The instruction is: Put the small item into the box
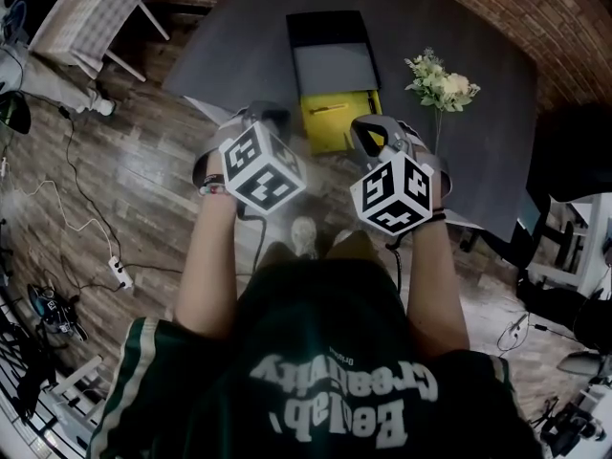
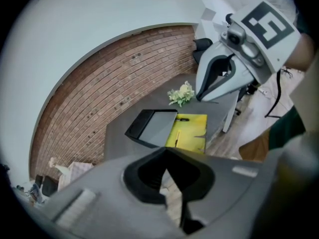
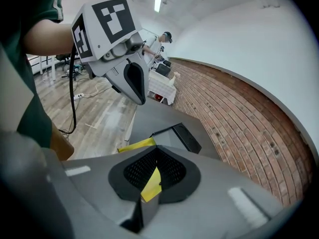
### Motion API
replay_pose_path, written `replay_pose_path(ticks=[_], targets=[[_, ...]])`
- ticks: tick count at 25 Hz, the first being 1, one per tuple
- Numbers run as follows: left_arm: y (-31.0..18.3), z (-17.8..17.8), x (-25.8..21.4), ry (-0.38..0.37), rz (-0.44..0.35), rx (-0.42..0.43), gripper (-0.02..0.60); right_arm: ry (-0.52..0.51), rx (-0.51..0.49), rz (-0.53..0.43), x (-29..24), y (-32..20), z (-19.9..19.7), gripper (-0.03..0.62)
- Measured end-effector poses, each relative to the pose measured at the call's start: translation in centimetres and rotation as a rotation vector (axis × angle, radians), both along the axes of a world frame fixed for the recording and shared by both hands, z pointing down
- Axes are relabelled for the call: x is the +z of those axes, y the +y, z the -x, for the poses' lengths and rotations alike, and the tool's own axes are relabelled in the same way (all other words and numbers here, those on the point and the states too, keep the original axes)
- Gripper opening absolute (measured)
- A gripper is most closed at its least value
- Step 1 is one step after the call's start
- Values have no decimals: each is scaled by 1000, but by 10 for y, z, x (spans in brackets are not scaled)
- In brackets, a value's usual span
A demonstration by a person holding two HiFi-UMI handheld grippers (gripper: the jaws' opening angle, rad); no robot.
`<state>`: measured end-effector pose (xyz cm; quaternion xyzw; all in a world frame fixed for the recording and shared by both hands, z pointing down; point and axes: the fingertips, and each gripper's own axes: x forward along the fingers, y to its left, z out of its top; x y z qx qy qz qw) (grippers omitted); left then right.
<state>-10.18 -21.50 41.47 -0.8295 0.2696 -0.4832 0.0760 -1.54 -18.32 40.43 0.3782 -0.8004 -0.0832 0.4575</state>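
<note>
An open black box with a grey inside [image 1: 330,60] lies on the dark grey table [image 1: 469,36]. A yellow tray [image 1: 341,120] adjoins it on the near side, and a small dark item [image 1: 328,109] rests on the yellow. Both grippers hover at the table's near edge, short of the tray. My left gripper [image 1: 271,115] is shut with nothing in it, and its own view looks at the box [image 2: 152,126] and yellow tray [image 2: 192,133]. My right gripper [image 1: 373,130] has its jaws together and empty, with the box [image 3: 175,132] ahead of it.
A bunch of pale flowers [image 1: 440,84] stands on the table right of the tray. A brick wall [image 2: 114,83] runs behind the table. A white checked chair [image 1: 96,8] stands at the far left, and cables and a power strip [image 1: 120,273] lie on the wooden floor.
</note>
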Motion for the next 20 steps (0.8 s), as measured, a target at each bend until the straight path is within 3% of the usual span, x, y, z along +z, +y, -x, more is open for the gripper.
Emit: replay_pose_path(ticks=[6, 20], targets=[[17, -12, -9, 42, -7, -18, 1, -8, -19, -4, -2, 18, -5, 5], [107, -47, -14, 1, 3, -48, 2, -24, -98, -17, -11, 96, -27, 5]])
